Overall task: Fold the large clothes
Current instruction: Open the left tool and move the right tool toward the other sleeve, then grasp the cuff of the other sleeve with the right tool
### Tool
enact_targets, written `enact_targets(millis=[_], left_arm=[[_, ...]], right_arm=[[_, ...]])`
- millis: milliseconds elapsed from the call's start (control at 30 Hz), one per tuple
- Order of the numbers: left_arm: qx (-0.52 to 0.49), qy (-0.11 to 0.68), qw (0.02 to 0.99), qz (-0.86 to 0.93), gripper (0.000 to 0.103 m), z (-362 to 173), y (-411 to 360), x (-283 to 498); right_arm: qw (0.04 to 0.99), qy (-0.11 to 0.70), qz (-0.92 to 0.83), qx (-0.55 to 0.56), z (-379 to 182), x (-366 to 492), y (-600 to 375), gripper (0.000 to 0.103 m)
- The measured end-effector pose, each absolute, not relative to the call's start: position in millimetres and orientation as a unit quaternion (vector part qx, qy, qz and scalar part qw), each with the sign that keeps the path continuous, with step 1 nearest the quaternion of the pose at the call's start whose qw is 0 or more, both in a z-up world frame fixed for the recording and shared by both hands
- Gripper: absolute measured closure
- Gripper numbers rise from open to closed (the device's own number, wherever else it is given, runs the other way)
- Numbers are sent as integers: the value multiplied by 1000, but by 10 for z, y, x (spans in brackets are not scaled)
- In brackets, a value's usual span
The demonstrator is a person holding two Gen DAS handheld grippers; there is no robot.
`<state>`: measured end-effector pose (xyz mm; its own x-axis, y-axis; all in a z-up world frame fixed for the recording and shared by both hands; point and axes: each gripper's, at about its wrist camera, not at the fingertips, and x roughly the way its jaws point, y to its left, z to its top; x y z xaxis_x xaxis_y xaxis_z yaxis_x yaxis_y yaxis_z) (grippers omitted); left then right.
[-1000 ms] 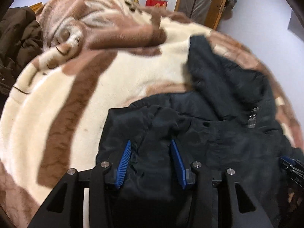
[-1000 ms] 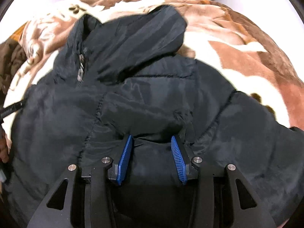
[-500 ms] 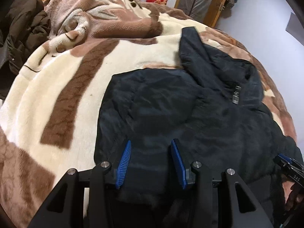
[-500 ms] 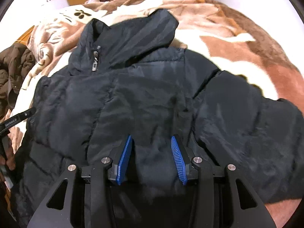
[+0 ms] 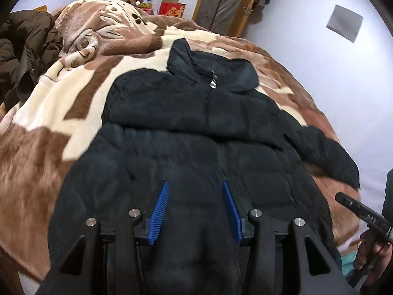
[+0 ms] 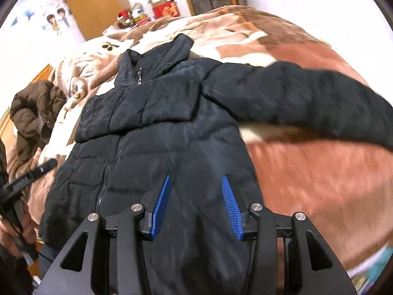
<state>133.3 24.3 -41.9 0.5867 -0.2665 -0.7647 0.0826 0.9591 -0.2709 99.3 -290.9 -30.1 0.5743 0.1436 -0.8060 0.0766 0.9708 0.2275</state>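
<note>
Both tools have the jacket's bottom edge: the left tool (image 5: 195, 209) and the right tool (image 6: 196, 206) each show black padded cloth bunched between the blue ribbed pads, half closed on it, so I read both as gripping the hem. The jacket (image 5: 196, 135) stretches straight away from them across the bed, hem nearest the tools, collar (image 5: 211, 71) farthest, so its long axis runs along the line the tools point. That is what the next move hangs on, I'd say: carrying the hem forward over the body would halve it lengthwise.

Neither hand is nearer; they sit side by side at the same edge, the right tool's black frame just showing at the left view's right margin. One sleeve (image 6: 307, 98) sticks out sideways to the right, off the body and onto the blanket (image 5: 61, 98), and would want tucking in.

It's a quilted puffer, zipped up, with a silver zip pull (image 5: 213, 83) at the throat. The blanket is fleecy cream and brown. A brown coat (image 5: 22, 49) lies heaped at the bed's far left.
</note>
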Motion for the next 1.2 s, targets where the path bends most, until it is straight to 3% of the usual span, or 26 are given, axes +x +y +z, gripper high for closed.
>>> enact_targets(millis=[100, 200, 367, 467, 1000, 1200], left_arm=[[-101, 448, 883, -102, 56, -395, 157, 1085], [-94, 450, 881, -108, 56, -386, 84, 937], [-85, 449, 883, -110, 54, -347, 4, 897], [-79, 442, 888, -99, 44, -315, 5, 961], [-53, 472, 876, -81, 44, -646, -181, 1714], [-50, 489, 867, -75, 44, -809, -246, 1873]], right_arm=[[882, 453, 13, 130, -232, 750, -3032, 57], [885, 443, 1, 144, -205, 637, -3171, 45], [880, 435, -28, 187, -238, 593, -3462, 44], [879, 429, -47, 202, -255, 605, -3655, 43], [835, 432, -179, 291, -841, 1104, -5185, 37], [829, 380, -188, 364, -934, 1234, -5653, 37]])
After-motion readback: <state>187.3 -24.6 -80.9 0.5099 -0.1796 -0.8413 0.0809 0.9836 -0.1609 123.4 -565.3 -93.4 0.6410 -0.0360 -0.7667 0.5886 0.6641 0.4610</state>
